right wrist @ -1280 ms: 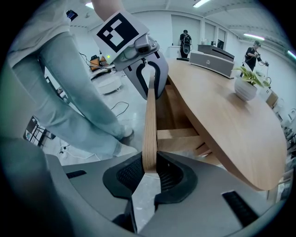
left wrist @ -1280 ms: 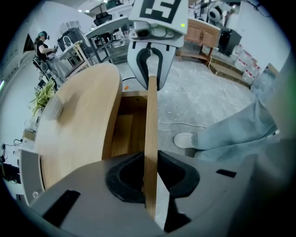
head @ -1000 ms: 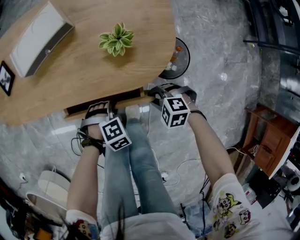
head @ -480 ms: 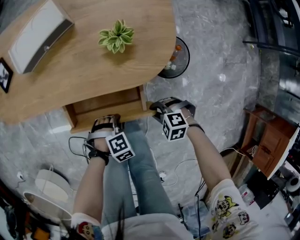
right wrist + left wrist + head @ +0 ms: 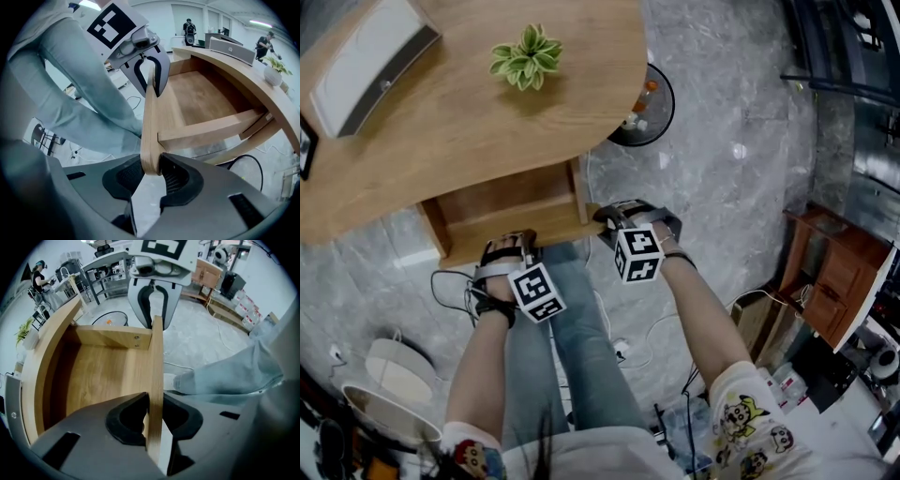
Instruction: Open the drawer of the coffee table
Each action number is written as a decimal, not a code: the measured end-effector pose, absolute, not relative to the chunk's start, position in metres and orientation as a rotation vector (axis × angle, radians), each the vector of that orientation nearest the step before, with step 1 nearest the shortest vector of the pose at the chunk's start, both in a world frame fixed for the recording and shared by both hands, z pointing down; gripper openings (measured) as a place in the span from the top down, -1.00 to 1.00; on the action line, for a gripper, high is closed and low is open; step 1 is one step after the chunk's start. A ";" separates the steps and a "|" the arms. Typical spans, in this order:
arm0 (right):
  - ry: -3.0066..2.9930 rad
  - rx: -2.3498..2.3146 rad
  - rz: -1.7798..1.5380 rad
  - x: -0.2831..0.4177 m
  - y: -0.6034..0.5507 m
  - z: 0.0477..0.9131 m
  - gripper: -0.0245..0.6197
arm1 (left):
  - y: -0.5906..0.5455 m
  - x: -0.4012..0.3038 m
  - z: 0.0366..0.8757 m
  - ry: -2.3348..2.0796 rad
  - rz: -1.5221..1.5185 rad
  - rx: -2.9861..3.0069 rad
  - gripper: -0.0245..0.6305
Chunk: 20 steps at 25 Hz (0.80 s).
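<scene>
Evidently the drawer front panel (image 5: pixel 157 357) is stiff, smooth wood that slides lightly; the left gripper (image 5: pixel 154 416) pinches its top edge, and the right gripper's (image 5: pixel 151 168) opening jaws clasp its end.

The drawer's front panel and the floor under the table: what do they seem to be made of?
The light-brown drawer front panel looks like wood or a wood-look board with a matt finish: fine straight grain lines run along it. Whether it is solid or veneered, I cannot tell. The grey floor looks like polished marble or marble-look tile: it has white veins and bright reflections of lights.
</scene>
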State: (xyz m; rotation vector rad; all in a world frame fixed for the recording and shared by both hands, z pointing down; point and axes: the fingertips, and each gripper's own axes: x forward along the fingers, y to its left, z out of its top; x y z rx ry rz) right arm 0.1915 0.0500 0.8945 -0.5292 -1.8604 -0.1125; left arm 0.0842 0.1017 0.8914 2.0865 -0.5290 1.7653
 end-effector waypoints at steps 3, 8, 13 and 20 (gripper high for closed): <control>-1.857 -0.506 -0.072 0.191 0.050 0.895 0.61 | 0.102 0.084 0.892 -0.556 1.742 2.090 0.69; -1.850 -0.458 0.008 0.195 0.053 0.893 0.56 | 0.102 0.084 0.892 -0.620 1.740 2.059 0.69; -1.824 -0.472 0.006 0.196 0.054 0.888 0.49 | 0.107 0.079 0.889 -0.636 1.708 2.037 0.59; -1.798 -0.435 0.015 0.197 0.050 0.864 0.42 | 0.115 0.066 0.865 -0.684 1.680 2.024 0.51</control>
